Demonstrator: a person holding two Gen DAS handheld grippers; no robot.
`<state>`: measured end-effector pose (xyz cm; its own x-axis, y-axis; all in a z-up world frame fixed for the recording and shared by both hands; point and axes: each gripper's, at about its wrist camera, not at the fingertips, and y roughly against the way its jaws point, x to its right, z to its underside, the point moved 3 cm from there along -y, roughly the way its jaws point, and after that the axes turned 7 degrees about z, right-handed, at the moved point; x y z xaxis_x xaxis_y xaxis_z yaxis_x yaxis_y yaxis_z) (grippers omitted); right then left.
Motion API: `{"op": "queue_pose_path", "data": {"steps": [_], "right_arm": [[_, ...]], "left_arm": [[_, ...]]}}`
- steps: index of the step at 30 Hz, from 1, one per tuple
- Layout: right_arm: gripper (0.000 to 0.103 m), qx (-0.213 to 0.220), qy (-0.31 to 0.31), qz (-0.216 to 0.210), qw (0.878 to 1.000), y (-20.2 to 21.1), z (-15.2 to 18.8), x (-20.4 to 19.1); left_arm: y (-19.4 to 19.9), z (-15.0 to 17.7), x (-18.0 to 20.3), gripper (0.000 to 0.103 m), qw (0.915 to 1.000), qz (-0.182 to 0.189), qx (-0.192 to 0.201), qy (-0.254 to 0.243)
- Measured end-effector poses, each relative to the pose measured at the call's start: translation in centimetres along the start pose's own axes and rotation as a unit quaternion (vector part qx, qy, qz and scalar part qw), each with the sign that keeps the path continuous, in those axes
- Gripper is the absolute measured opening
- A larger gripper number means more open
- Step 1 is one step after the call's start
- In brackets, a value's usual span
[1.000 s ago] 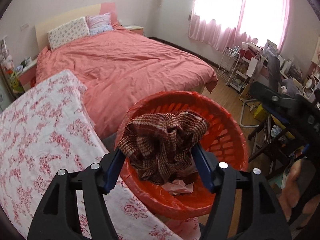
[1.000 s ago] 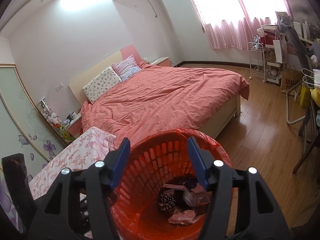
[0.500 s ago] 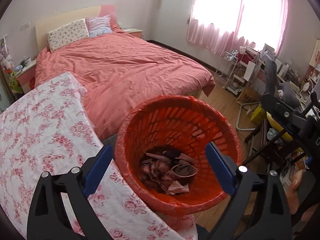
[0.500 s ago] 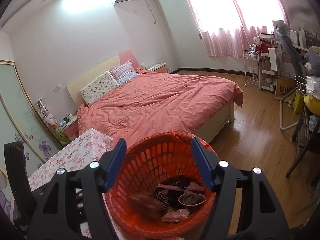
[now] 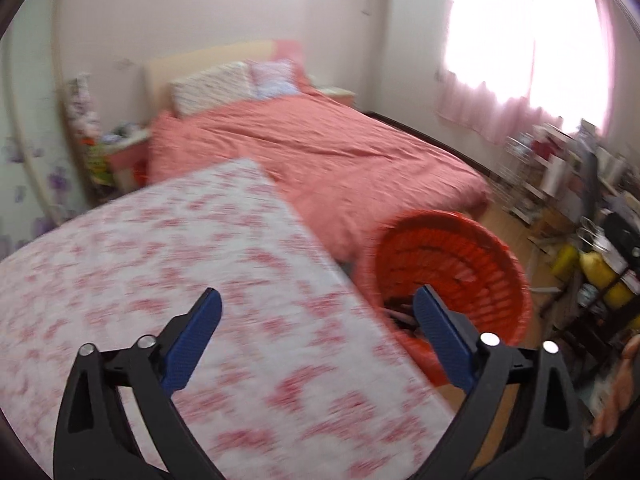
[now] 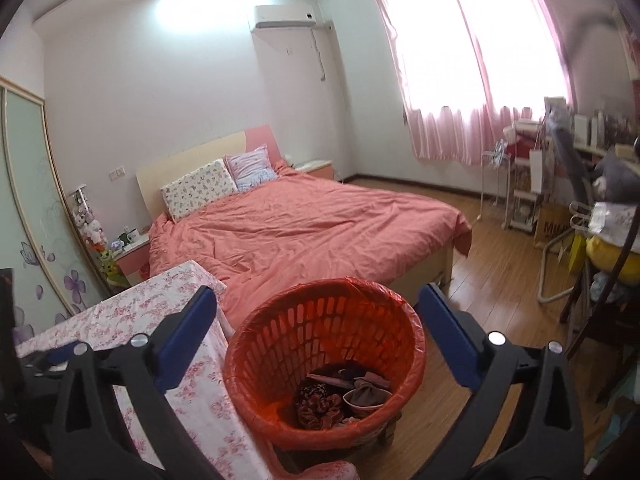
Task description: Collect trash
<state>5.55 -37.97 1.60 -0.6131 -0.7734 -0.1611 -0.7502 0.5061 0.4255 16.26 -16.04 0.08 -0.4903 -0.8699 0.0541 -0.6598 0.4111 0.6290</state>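
I am looking at the orange basket (image 6: 324, 356) standing on the wooden floor (image 6: 500, 264), just beside the desk (image 6: 192, 364) with the pink flowered cloth and in front of the foot of the bed (image 6: 304, 224). The trash (image 6: 340, 394) is lying at the bottom of the basket: a crumpled brownish patterned cloth (image 6: 318, 404), a paper cup (image 6: 362, 394) and some scraps around them. I am holding the right gripper (image 6: 316, 316) above the basket with its blue fingers (image 6: 448, 340) spread wide and nothing between them. The left gripper (image 5: 316, 320) is hovering over the desk's right edge, its fingers (image 5: 192, 336) also spread wide and gripping nothing; that view is blurring, and the basket is showing at its right with only a dark bit of the contents visible. Pink curtains (image 6: 472, 60) are covering the bright window, and cluttered shelves (image 6: 528, 184) are standing at the far right.
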Motion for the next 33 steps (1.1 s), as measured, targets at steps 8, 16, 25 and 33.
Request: {"op": "queue_pose_path", "data": {"steps": [8, 16, 25, 33], "right_arm": [[0.099, 0.029, 0.077, 0.068, 0.994, 6.3, 2.5, -3.8], [0.099, 0.049, 0.082, 0.066, 0.993, 11.8, 6.2, -5.5], [0.099, 0.036, 0.074, 0.057, 0.995, 15.9, 9.0, -6.3], [0.099, -0.016, 0.092, 0.051, 0.994, 16.3, 11.0, -7.5]], "left_arm": [[6.8, 3.3, -4.7, 0.101, 0.9949, -0.084, 0.046, 0.032], [11.5, 8.2, -6.3, 0.101, 0.9888, -0.123, 0.064, 0.057], [15.2, 11.7, -6.5, 0.101, 0.9810, -0.146, 0.105, 0.072], [16.1, 13.6, -7.7, 0.101, 0.9781, -0.152, 0.102, 0.100]]}}
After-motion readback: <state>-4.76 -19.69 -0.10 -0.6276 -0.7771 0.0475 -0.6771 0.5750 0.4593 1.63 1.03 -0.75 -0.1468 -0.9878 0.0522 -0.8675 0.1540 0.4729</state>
